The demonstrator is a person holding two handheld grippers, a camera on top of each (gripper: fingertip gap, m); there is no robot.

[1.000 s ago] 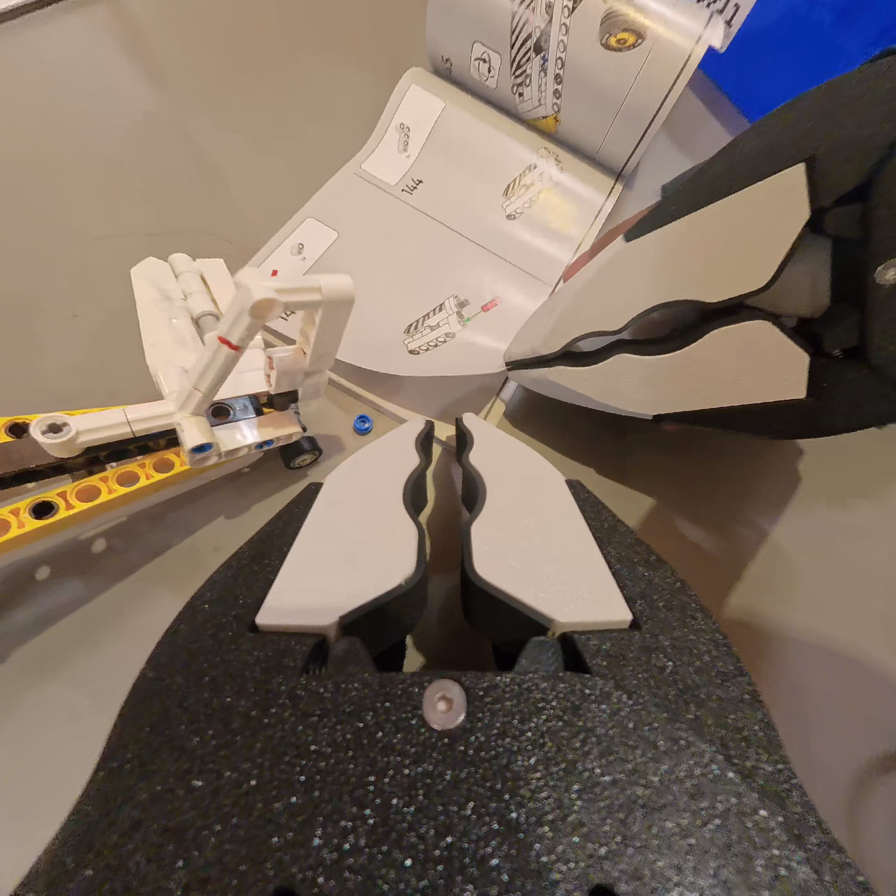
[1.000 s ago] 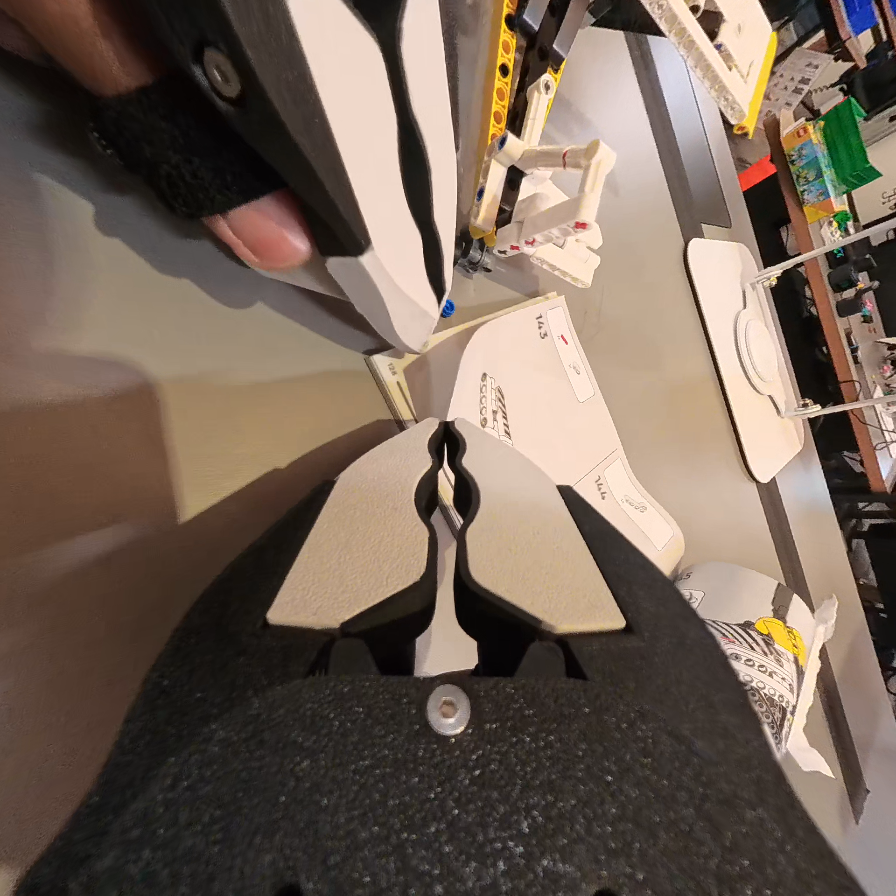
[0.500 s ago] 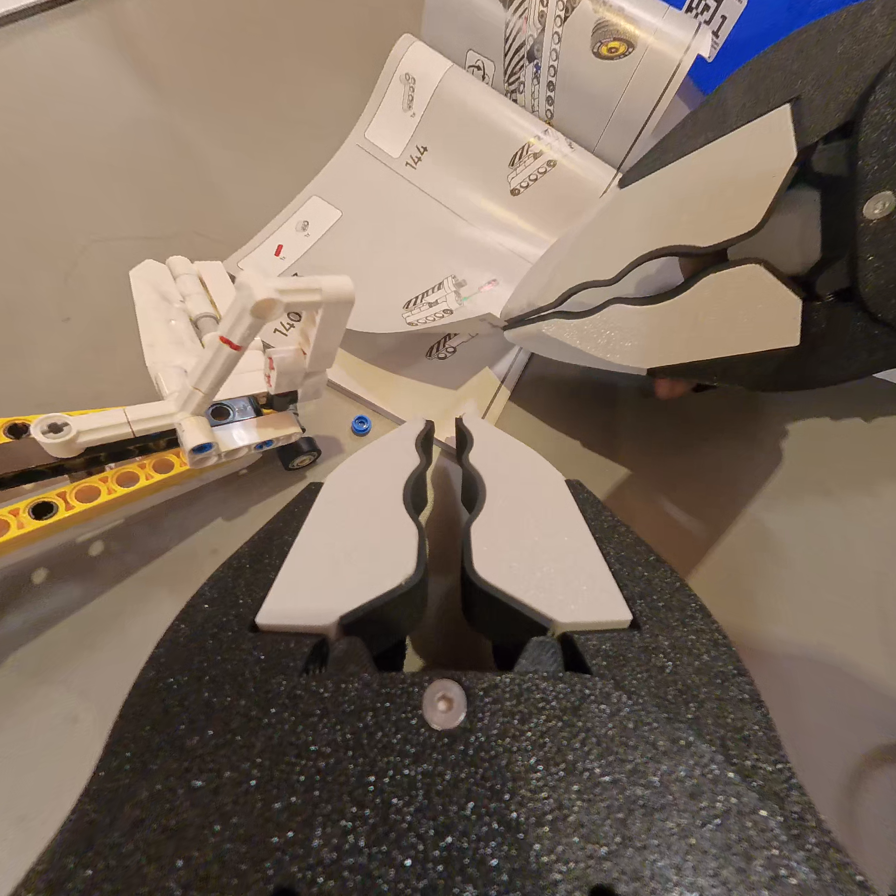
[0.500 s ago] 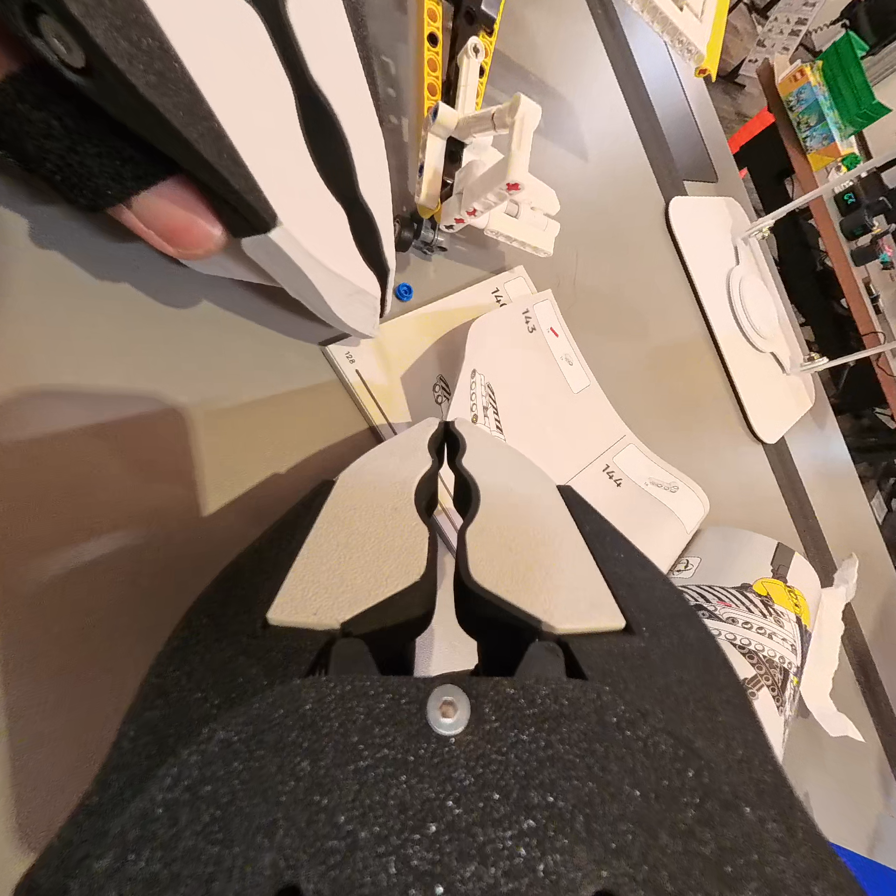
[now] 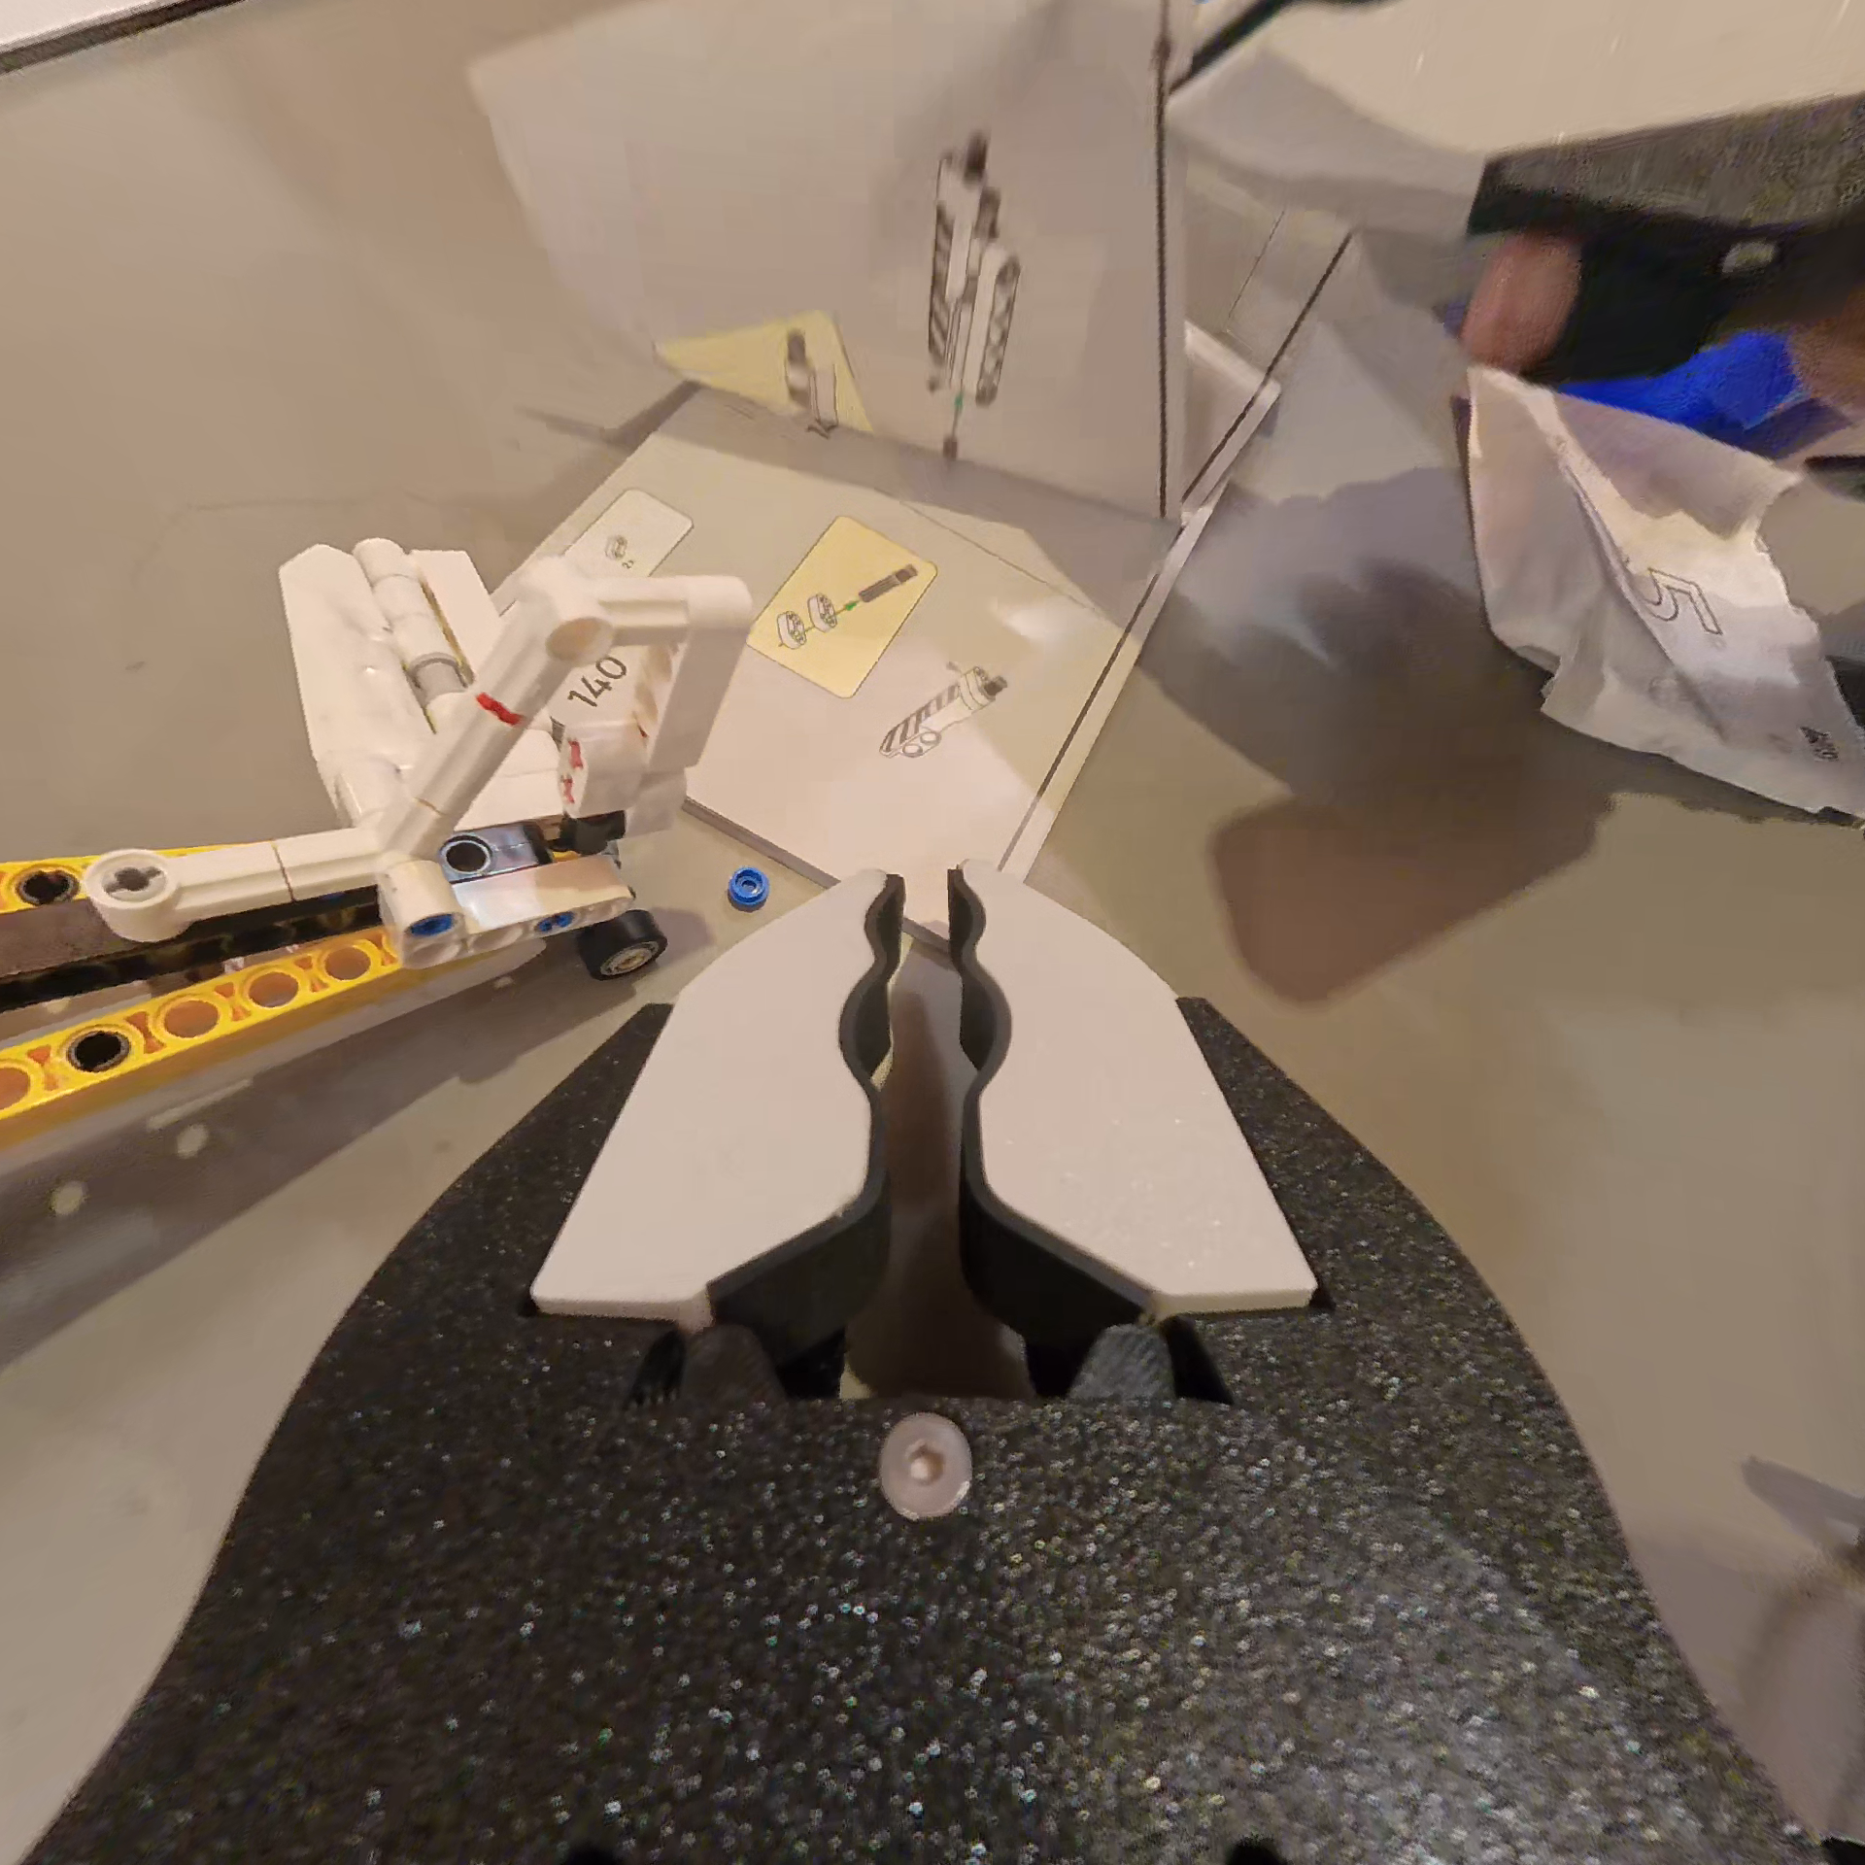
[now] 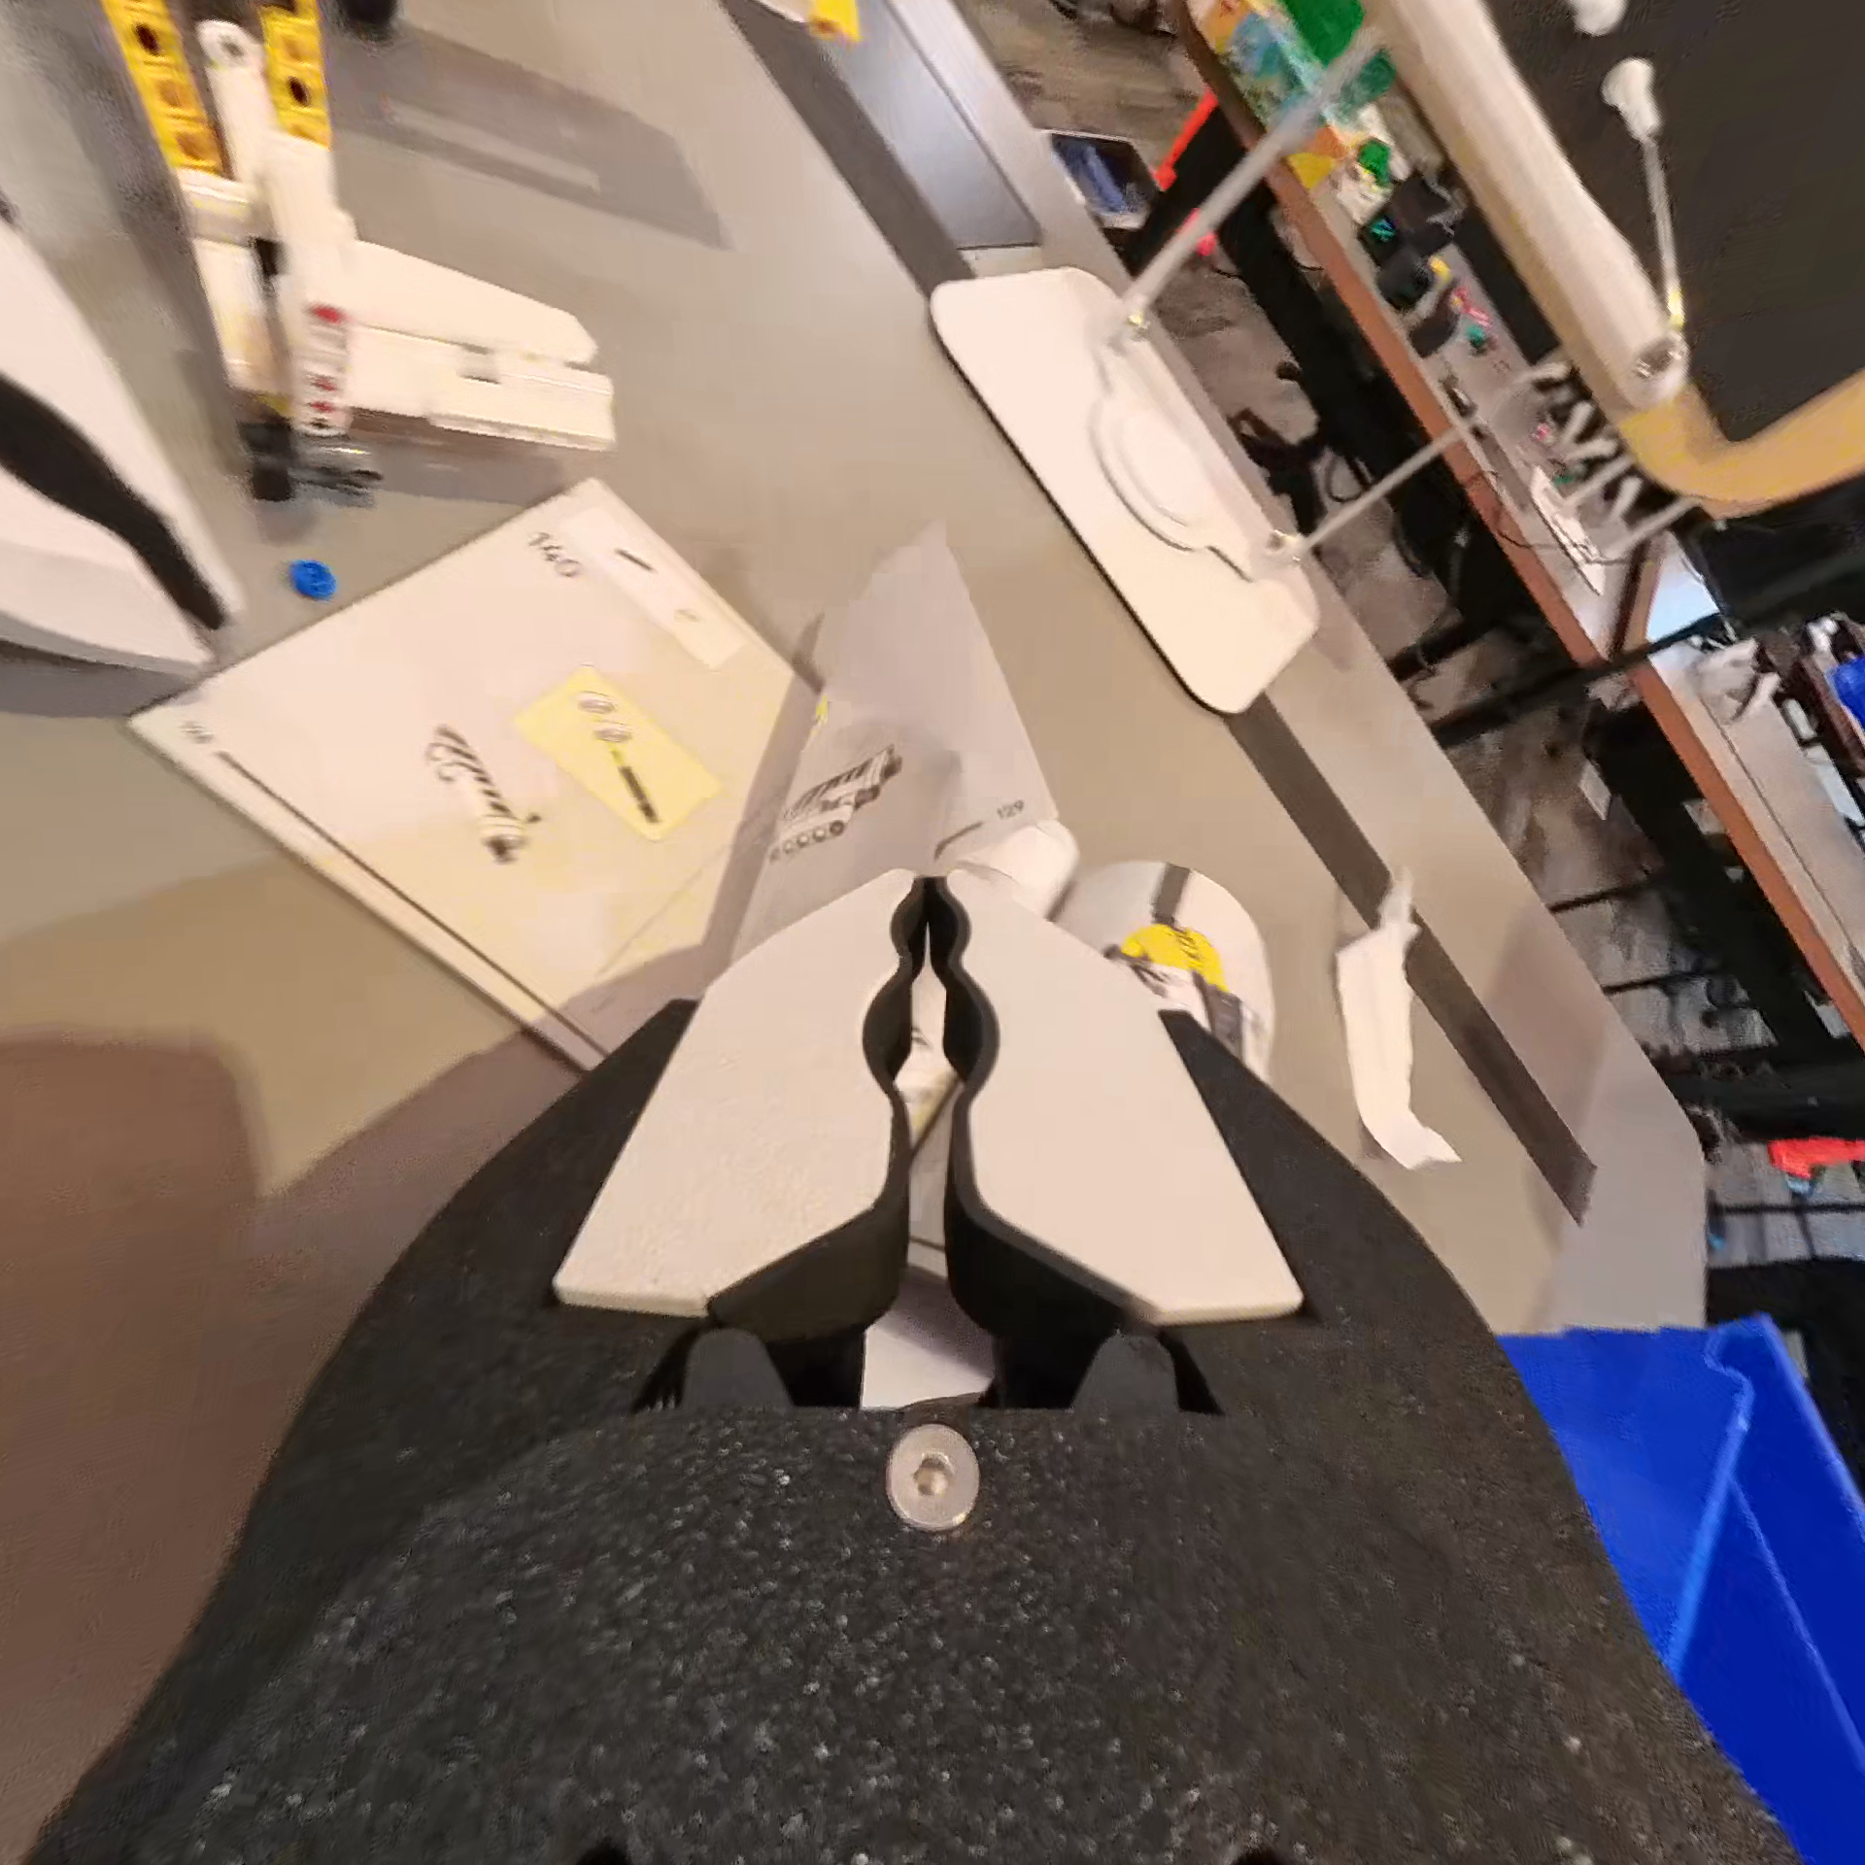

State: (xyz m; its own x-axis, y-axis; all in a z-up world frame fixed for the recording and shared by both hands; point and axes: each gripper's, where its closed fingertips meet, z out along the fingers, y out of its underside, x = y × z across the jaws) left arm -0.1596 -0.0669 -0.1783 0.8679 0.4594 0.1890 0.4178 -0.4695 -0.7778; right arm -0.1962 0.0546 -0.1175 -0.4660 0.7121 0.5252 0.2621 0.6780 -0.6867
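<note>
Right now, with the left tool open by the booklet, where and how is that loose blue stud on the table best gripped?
Grip the blue stud across its round rim, coming straight down from above. It lies flat on the table, low and tiny, so a side approach would probably only push it. The model's black wheel sits to its left and the booklet edge to its right, so line the fingers up along the free direction between them.

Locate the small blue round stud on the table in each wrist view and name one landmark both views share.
Left wrist view: the blue stud lies on the grey table just left of centre, between the white and yellow brick model and the left gripper.
Right wrist view: it sits at the far left, just beyond the open booklet's corner.
Shared landmark: the booklet page with the yellow inset box.
</note>
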